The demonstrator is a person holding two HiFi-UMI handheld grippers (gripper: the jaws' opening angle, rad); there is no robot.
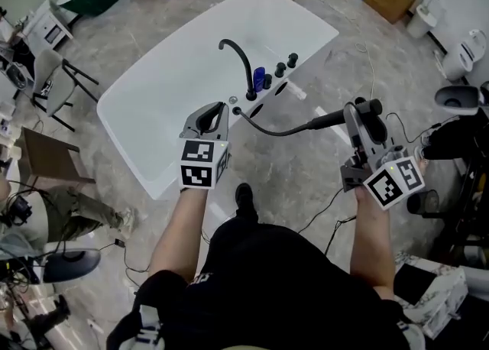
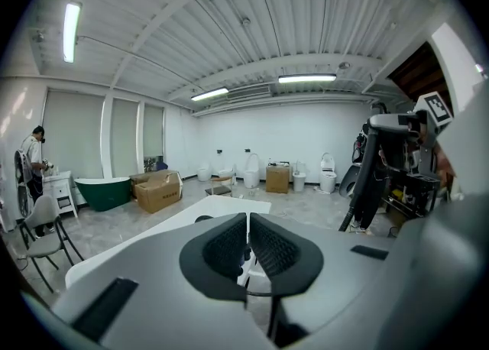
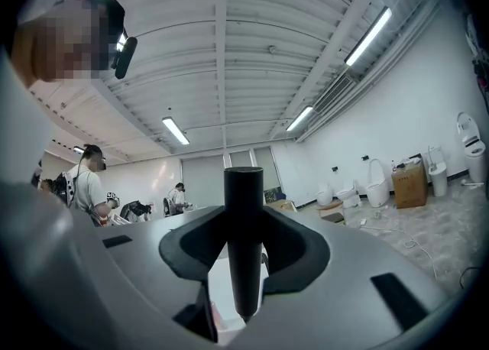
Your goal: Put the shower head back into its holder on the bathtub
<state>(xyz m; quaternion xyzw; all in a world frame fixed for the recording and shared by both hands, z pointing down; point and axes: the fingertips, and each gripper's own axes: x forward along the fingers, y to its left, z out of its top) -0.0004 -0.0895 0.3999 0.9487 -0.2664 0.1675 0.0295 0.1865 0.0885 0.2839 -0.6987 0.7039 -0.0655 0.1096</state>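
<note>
You're clamping the right gripper [image 1: 367, 108] on the shower head [image 1: 330, 118] off the tub's [image 1: 145, 111] near edge, over open floor [image 1: 302, 176], hose [image 1: 275, 131] sagging back to the rim, while holding the left gripper [image 1: 221, 106] pinched together, empty, at that rim by the faucet [image 1: 241, 62].

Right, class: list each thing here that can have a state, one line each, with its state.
Shower head: out of its holder, held off the tub.
Right gripper: shut on the shower head.
Left gripper: jaws together, empty.
Hose: sagging from the bathtub rim to the shower head.
Tap: no water running.
</note>
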